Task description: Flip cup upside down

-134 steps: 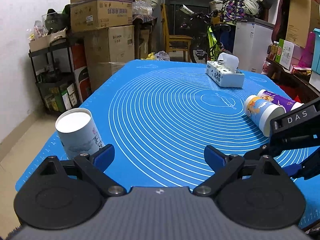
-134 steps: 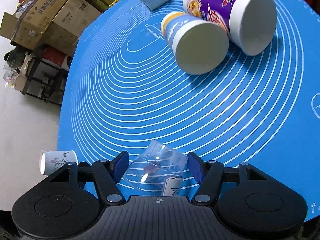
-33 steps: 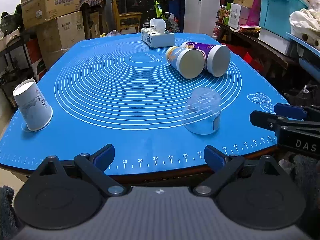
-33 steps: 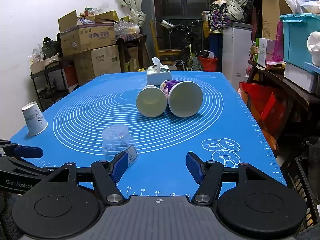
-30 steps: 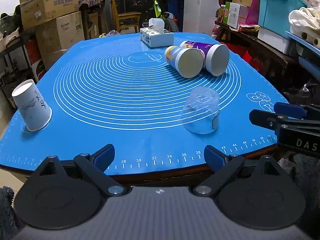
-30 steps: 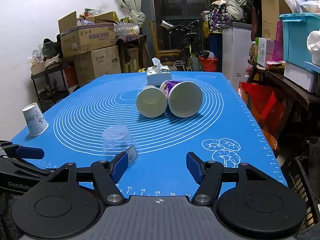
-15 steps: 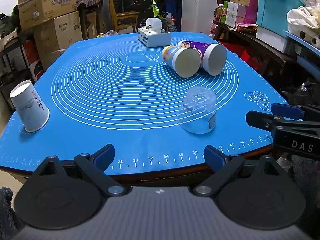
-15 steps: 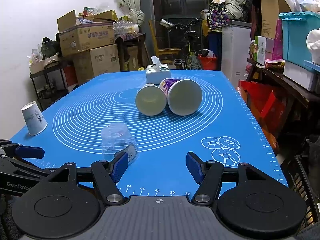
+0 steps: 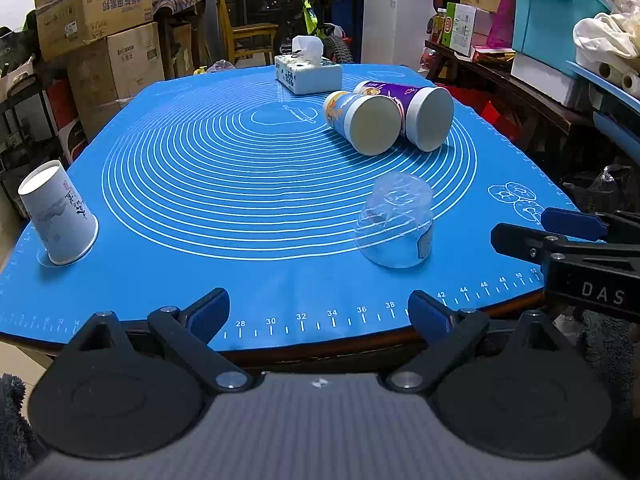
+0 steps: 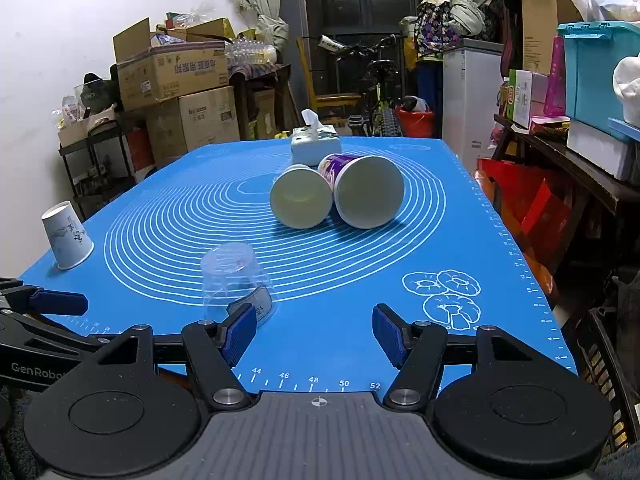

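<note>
A clear plastic cup [image 9: 394, 224] stands upside down, mouth down, on the blue mat [image 9: 248, 184] near its front edge; it also shows in the right wrist view [image 10: 236, 286]. My left gripper [image 9: 319, 312] is open and empty, held back at the table's front edge, left of the cup. My right gripper [image 10: 315, 334] is open and empty, just right of the cup and behind it at the front edge. Its fingers [image 9: 572, 224] show at the right of the left wrist view.
A white paper cup [image 9: 58, 216] stands upside down at the mat's left edge. Two large paper cups [image 9: 364, 120], [image 9: 420, 114] lie on their sides mid-table. A tissue box [image 9: 308, 70] sits at the far end. Boxes and shelves crowd the room around the table.
Earlier my right gripper held the clear cup over the mat; now the cup stands upside down, released. Over the last second both grippers barely drift.
</note>
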